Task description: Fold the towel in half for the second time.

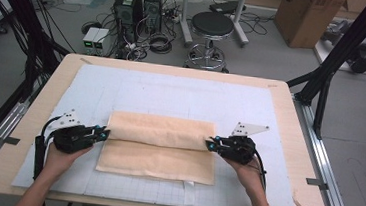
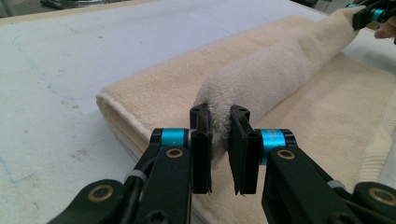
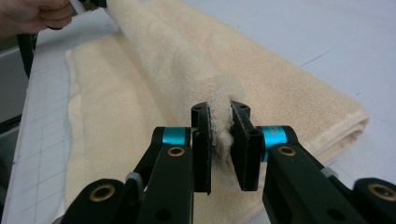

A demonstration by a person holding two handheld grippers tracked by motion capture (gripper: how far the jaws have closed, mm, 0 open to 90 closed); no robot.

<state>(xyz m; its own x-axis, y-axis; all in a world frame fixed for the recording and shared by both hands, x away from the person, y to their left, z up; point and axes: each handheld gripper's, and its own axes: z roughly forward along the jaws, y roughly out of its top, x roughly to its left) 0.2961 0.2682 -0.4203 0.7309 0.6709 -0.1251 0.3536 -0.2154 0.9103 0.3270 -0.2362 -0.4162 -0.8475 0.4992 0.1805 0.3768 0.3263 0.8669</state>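
Towel (image 1: pixel 159 148): mid-desk on the white mat (image 1: pixel 171 94), partly folded.
Left tongs (image 1: pixel 102 134): clenched on towel's left fold edge.
Right tongs (image 1: pixel 211 144): clenched on its right edge.
Tip: I'd keep both ends level; landing edge probably hidden.

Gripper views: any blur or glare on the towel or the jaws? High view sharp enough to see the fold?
Left gripper view: towel pile is crisp near the left gripper, softer toward its far end; no glare. Right gripper view: sharp at the right gripper, the hand at top left is soft. High view: even light, slightly soft, faint shadow under the fold.
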